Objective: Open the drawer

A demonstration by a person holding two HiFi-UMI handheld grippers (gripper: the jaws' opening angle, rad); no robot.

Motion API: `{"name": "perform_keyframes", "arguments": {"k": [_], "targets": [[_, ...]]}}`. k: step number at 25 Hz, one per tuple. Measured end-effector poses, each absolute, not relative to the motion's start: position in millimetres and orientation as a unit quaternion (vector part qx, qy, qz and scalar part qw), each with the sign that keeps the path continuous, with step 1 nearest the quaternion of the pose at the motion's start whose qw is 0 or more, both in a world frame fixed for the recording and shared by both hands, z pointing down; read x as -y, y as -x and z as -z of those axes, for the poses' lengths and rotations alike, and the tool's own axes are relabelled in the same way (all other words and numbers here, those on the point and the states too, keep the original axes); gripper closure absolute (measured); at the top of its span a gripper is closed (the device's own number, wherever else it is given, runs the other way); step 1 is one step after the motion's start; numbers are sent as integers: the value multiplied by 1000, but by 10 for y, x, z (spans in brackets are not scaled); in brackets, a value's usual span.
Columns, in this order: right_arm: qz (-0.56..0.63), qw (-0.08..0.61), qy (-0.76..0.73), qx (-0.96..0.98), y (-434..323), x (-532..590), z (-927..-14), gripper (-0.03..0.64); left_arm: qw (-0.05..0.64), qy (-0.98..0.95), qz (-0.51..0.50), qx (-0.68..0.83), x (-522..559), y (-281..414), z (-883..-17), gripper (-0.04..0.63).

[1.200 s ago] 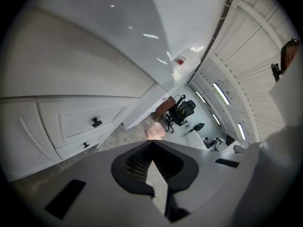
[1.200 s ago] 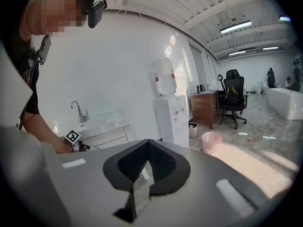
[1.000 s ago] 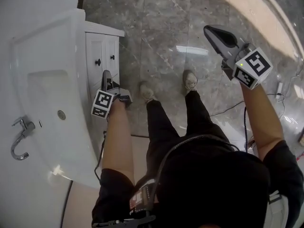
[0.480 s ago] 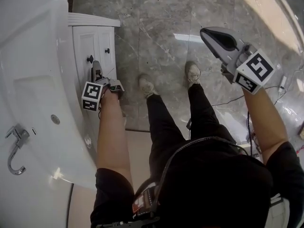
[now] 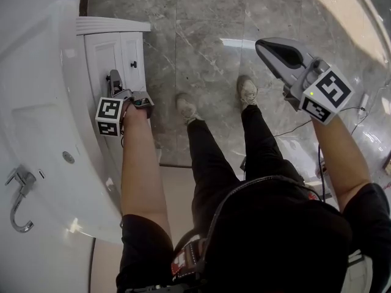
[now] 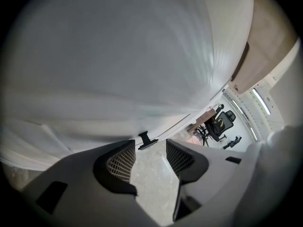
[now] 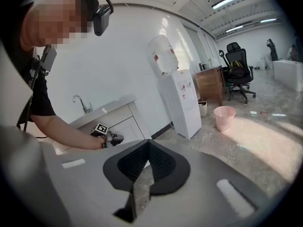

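Approach: left gripper (image 5: 114,80), jaws wide apart and empty, sat at upper left of the head view with the knob (image 6: 147,140) of the shut drawer (image 5: 102,57) just ahead of its tips, apparently lined up for a grasp; right gripper (image 5: 269,46), closed on nothing, idled clear at upper right.

sink (image 5: 38,72): glossy white | floor (image 5: 201,35): polished grey stone | faucet (image 5: 22,179): shiny chrome metal

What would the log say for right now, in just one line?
left gripper: jaws open, black knob just ahead, not gripped | right gripper: jaws shut, empty | cabinet: shut
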State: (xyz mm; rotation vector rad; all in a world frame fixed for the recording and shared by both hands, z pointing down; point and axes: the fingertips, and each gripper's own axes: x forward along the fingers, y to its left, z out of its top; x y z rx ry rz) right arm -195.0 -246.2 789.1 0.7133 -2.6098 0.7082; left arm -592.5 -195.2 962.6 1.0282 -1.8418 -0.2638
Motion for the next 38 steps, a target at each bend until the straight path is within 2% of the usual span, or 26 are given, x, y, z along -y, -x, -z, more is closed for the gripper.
{"name": "perform_keyframes", "arguments": {"k": [6, 7, 9, 29, 38], "targets": [[-258, 174, -254, 916, 1887, 2438, -7963, 620, 501, -367, 122, 774, 1975, 5985, -9700, 412], [-259, 175, -254, 915, 1874, 2429, -7978, 620, 502, -361, 115, 777, 1966, 5989, -9716, 458], [-262, 176, -254, 914, 1851, 2411, -8005, 620, 499, -363, 107, 780, 1958, 5991, -9725, 465], [-255, 183, -268, 911, 1646, 2420, -8019, 620, 503, -371, 77, 777, 1928, 5970, -9704, 477], [-252, 179, -275, 910, 1468, 2421, -7940, 620, 503, -373, 75, 776, 1868, 5599, -9702, 477]]}}
